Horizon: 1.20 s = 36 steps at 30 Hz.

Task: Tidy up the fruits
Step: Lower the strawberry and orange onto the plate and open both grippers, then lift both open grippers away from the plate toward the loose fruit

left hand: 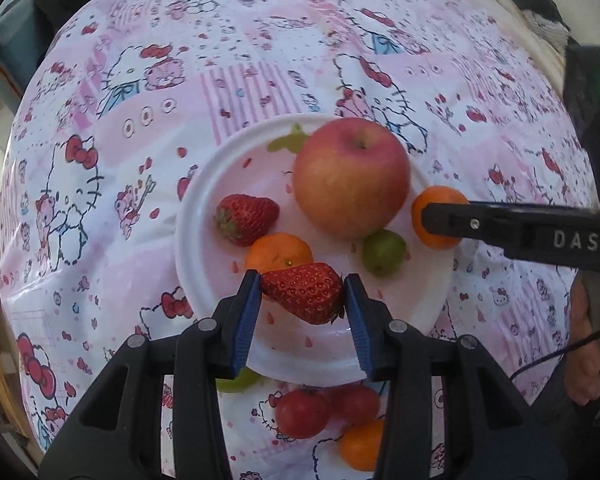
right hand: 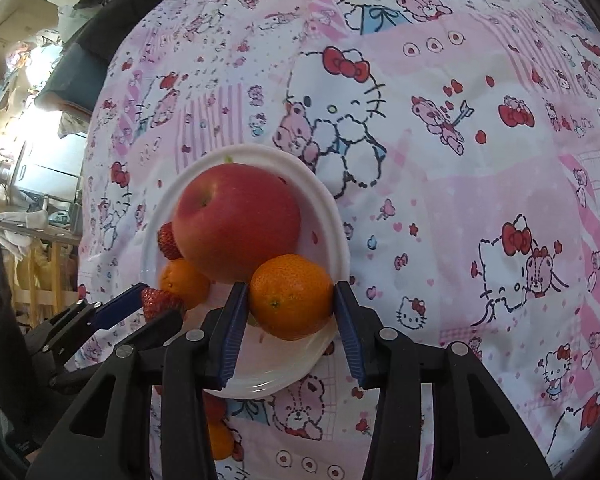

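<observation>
A pink cartoon-print tablecloth (left hand: 260, 80) carries a white plate (left hand: 188, 240) beyond the fingers, with two tomatoes (left hand: 302, 414), an orange (left hand: 362, 450) and a green fruit (left hand: 236, 384) beneath them.

You see a pink cartoon-cat cloth (right hand: 440, 168) filling most of each view. At the right wrist view's left edge, bright light falls on cluttered shelves (right hand: 24, 160), with wooden slats (right hand: 40, 272) below them.

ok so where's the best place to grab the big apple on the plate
Across its widest middle, coming straight down from above. The apple sits stem-up on the plate, and a strawberry, tangerine and green fruit crowd its near side.
</observation>
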Motion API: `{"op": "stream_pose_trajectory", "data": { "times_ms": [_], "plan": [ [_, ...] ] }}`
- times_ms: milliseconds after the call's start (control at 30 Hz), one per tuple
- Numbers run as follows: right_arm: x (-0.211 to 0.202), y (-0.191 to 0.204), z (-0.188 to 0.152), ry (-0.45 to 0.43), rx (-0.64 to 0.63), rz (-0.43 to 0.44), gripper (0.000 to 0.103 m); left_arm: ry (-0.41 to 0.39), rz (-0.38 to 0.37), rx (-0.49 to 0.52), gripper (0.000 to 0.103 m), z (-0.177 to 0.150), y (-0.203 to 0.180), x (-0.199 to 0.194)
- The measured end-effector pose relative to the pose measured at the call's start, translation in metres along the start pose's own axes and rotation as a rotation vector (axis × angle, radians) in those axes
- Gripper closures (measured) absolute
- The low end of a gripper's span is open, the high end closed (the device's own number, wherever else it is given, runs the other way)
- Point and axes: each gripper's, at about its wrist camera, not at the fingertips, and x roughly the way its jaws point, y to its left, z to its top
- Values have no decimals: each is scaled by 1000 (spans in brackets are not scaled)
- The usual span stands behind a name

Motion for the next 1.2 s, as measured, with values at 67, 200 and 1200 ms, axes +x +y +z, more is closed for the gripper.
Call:
{"op": "stream_pose_trajectory", "data": {
  "times_ms": [67, 200, 1200],
  "plan": [
    [1, -3, 0, 4, 8, -6, 56, -2, 4, 11, 64, 0, -3, 0],
    [2, -3, 0, 5, 8, -6, 56, -1, 0, 24, 64, 2, -7, 2],
    [-12, 2, 3, -56, -2, 24, 17, -67, -35, 12, 24, 2, -7, -24]
  ]
}}
